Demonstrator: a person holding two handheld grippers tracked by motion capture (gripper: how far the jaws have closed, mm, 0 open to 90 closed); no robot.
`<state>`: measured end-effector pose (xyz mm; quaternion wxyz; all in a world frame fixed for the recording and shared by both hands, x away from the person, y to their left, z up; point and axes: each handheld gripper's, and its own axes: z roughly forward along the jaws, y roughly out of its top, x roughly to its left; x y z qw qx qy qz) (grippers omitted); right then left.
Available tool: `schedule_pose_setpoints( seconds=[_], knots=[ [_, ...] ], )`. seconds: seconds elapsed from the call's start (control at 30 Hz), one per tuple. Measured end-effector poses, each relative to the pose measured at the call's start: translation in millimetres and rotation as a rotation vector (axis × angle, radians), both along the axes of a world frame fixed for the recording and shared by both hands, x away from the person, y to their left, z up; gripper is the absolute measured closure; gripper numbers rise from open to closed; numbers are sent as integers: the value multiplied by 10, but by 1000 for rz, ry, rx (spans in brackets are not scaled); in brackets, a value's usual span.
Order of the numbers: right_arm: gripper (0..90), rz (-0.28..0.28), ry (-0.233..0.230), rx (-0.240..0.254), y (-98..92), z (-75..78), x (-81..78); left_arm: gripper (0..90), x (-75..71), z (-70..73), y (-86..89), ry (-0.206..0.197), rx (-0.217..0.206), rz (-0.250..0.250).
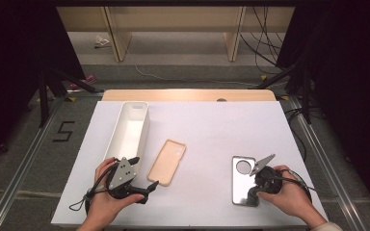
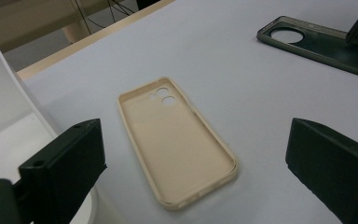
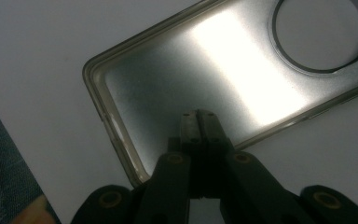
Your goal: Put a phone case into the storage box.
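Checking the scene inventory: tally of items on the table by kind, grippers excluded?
Phone cases: 2, the beige case and the grey case
White bins: 1, the long white bin
Total: 3

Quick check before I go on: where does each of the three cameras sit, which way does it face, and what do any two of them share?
High view: above the near table edge, looking forward and down on the white table; both hands, left gripper and right gripper show.
Left gripper view: rides the left gripper, looking between its open jaws at the beige phone case.
Right gripper view: rides the right gripper, jaws shut, tips over the grey phone case.
Shared: the high and left gripper views both show the two cases and the white bin.
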<state>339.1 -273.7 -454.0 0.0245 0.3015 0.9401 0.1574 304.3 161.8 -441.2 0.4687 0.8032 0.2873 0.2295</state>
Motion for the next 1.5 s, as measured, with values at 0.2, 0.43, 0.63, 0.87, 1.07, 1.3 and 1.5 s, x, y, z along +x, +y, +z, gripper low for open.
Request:
schedule_pose_setpoints(
  seconds=[0.2, 0.43, 0.63, 0.87, 1.07, 1.3, 1.5],
  knots=[
    [900, -3, 5, 1, -6, 1, 2, 39, 2, -2, -2, -1, 1, 1],
    [900, -6, 4, 0, -27, 3, 11, 40, 1, -2, -3, -1, 2, 1],
    [900, -13, 6, -1, -44, 5, 18, 41, 2, -2, -3, -1, 3, 2],
    [900, -13, 6, -3, -50, 5, 20, 41, 2, -2, -3, -1, 3, 1],
    [900, -13, 5, -3, -49, 6, 19, 41, 1, -2, -2, -2, 3, 1],
    [752, 47, -50, -1, -21, 85, -2, 41, 3, -4, -1, 0, 3, 2],
    [426, 235, -75, -81, 83, 118, -76, 42, 4, -5, -1, 0, 4, 1]
  ],
)
